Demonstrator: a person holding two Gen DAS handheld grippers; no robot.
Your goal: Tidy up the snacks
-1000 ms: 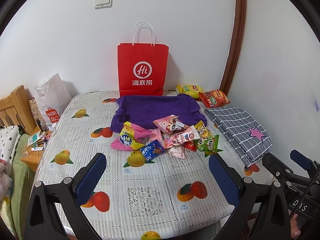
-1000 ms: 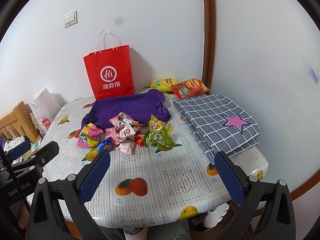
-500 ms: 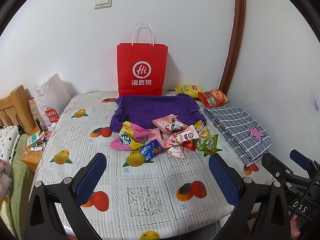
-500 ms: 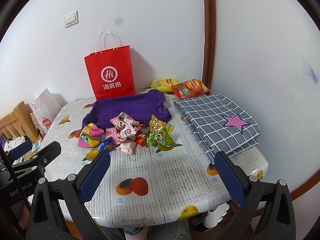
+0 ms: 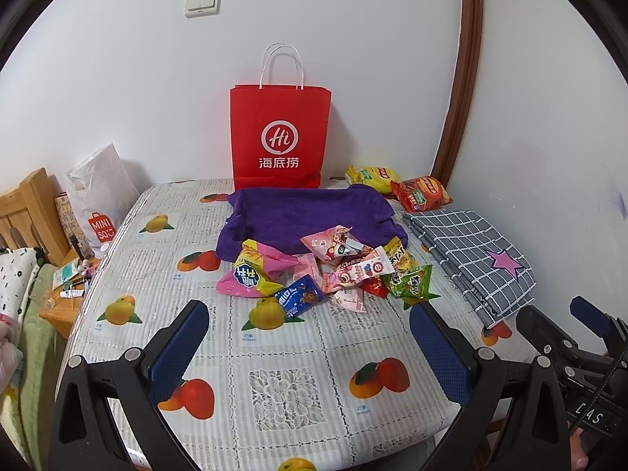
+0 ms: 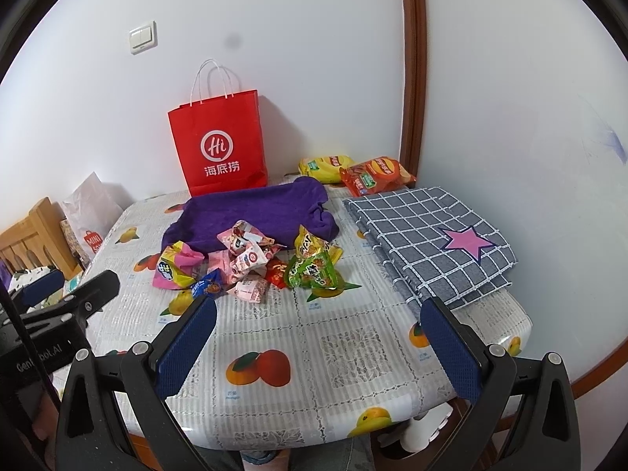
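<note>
A pile of small snack packets [image 5: 333, 271] [image 6: 255, 263] lies mid-table at the front edge of a purple towel [image 5: 310, 216] [image 6: 255, 212]. It includes a pink and yellow bag [image 5: 251, 274], a blue packet [image 5: 298, 298] and a green packet [image 6: 312, 271]. A yellow chip bag [image 5: 371, 176] and an orange chip bag [image 6: 373, 176] rest at the back right. My left gripper [image 5: 308, 337] hangs open over the table's near part, short of the pile. My right gripper [image 6: 320, 333] is open too, nothing between its fingers.
A red paper bag [image 5: 279, 137] [image 6: 219, 149] stands against the back wall. A folded grey checked cloth with a pink star [image 5: 471, 251] [image 6: 431, 239] covers the table's right side. A white shopping bag [image 5: 98, 196] and a wooden bedside stand sit left of the fruit-print tablecloth [image 5: 282, 384].
Both grippers have drifted slightly; the view of the table has shifted a little. Nothing on the table has moved.
</note>
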